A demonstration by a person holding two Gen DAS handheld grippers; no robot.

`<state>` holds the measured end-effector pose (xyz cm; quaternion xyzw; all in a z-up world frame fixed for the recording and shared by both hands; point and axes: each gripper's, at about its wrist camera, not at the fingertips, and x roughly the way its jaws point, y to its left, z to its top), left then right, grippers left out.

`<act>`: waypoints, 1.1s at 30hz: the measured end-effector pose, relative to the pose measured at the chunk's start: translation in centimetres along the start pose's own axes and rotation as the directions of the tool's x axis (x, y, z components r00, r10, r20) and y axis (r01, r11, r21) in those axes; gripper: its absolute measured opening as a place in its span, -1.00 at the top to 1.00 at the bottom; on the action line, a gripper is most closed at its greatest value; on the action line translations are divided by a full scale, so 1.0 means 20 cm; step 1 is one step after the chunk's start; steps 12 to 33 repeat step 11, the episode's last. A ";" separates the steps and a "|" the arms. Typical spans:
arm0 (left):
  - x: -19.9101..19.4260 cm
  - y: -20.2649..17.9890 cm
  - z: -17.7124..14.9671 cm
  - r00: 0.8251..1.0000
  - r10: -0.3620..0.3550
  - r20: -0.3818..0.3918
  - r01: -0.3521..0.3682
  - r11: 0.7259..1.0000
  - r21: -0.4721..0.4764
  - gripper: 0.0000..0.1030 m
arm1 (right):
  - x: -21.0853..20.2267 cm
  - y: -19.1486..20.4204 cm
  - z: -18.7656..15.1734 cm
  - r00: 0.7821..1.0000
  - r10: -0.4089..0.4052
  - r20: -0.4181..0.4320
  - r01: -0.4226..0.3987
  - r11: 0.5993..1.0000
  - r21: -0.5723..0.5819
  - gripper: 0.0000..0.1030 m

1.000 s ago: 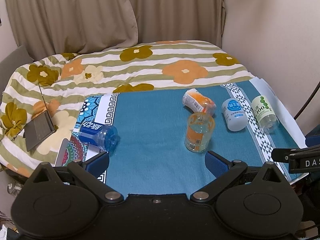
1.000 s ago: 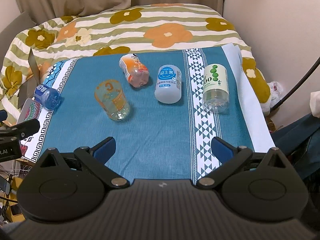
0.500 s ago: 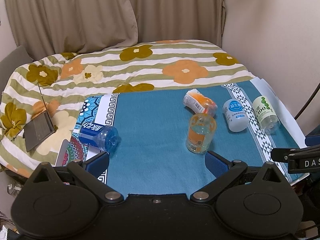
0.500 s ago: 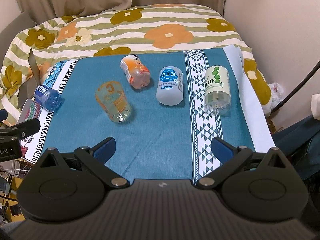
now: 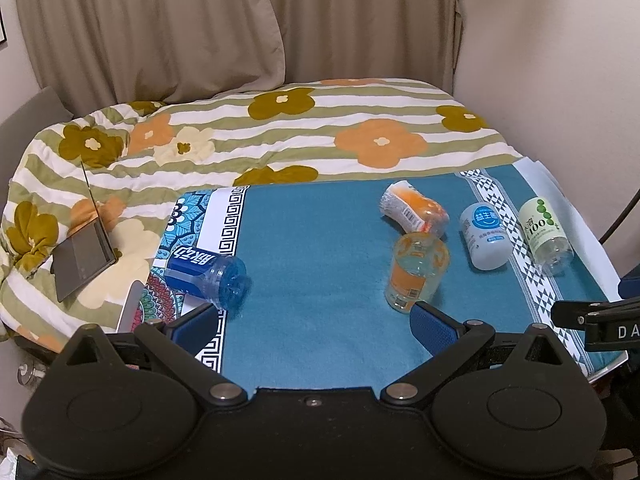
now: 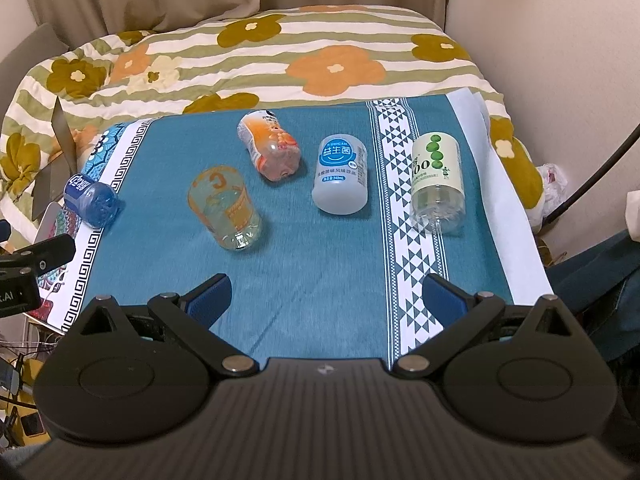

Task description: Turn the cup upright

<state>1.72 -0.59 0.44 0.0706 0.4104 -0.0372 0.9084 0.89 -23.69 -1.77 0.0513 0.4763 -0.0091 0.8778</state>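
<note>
Several cut bottle cups lie on their sides on a teal cloth [image 5: 320,264]. A clear cup with orange print [image 5: 416,272] [image 6: 226,208] lies mid-cloth. An orange-labelled cup [image 5: 414,210] [image 6: 270,150] lies behind it. A white cup with a blue label [image 5: 484,236] [image 6: 340,180] and a green-dotted cup [image 5: 546,236] [image 6: 436,182] lie to the right. A blue cup [image 5: 206,276] [image 6: 90,200] lies at the left edge. My left gripper [image 5: 314,320] is open and empty near the front edge. My right gripper [image 6: 326,296] is open and empty too.
A flowered striped quilt [image 5: 280,132] covers the bed behind the cloth. A dark tablet-like device [image 5: 82,258] lies at the left. Curtains and a wall [image 6: 540,20] close the back and right. The other gripper's body shows at each view's edge.
Both views have shifted slightly, so the cups sit a little lower in frame. Both grippers stay open and no cup has moved.
</note>
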 end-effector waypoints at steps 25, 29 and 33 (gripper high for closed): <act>0.07 0.06 0.02 1.000 0.010 -0.007 -0.010 1.000 -0.007 -1.00 | 0.17 0.13 0.02 0.997 0.065 0.030 -0.063 0.996 -0.060 -1.00; 0.07 0.06 0.02 1.000 0.010 -0.007 -0.010 1.000 -0.007 -1.00 | 0.17 0.13 0.02 0.997 0.065 0.030 -0.063 0.996 -0.060 -1.00; 0.07 0.06 0.02 1.000 0.010 -0.007 -0.010 1.000 -0.007 -1.00 | 0.17 0.13 0.02 0.997 0.065 0.030 -0.063 0.996 -0.060 -1.00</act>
